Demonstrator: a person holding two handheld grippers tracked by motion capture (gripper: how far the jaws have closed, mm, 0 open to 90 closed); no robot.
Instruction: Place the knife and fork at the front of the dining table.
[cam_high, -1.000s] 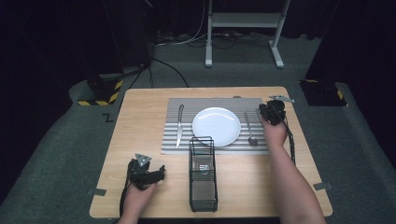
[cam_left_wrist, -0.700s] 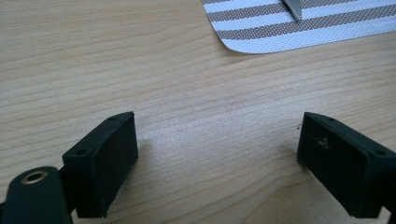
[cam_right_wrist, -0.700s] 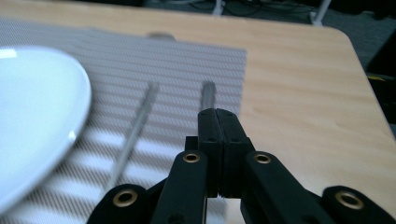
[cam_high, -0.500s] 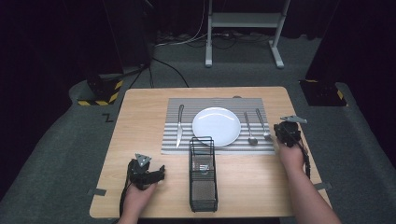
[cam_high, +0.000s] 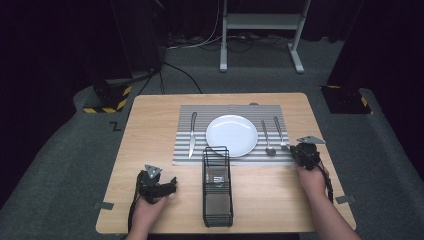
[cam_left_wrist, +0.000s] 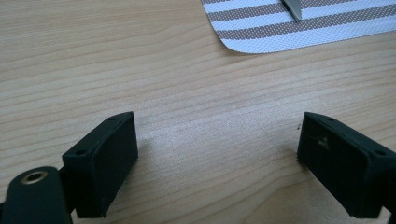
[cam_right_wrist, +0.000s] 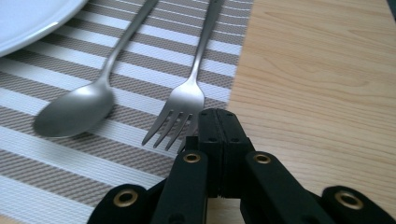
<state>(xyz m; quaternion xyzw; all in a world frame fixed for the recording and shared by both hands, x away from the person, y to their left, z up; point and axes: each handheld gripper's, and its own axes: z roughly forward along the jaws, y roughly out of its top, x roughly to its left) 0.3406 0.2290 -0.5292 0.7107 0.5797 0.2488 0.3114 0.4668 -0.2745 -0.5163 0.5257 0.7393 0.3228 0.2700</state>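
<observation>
Down at the desk's near-left corner my left gripper (cam_high: 172, 183) sits with its jaws wide apart over bare wood, nothing between them, while the wire basket (cam_high: 217, 186) stands at the near edge in the middle. Further right on the striped mat (cam_high: 230, 111) lie knife (cam_high: 192, 134), plate (cam_high: 232, 135), spoon (cam_high: 267, 136) and fork (cam_right_wrist: 187, 98). Over by the mat's right edge my right gripper (cam_right_wrist: 218, 122) has pulled back toward me from the far side with jaws now pressed together and empty, tips just beside the tines, so I'd call the fork laid; nothing blocks either tool.
</observation>
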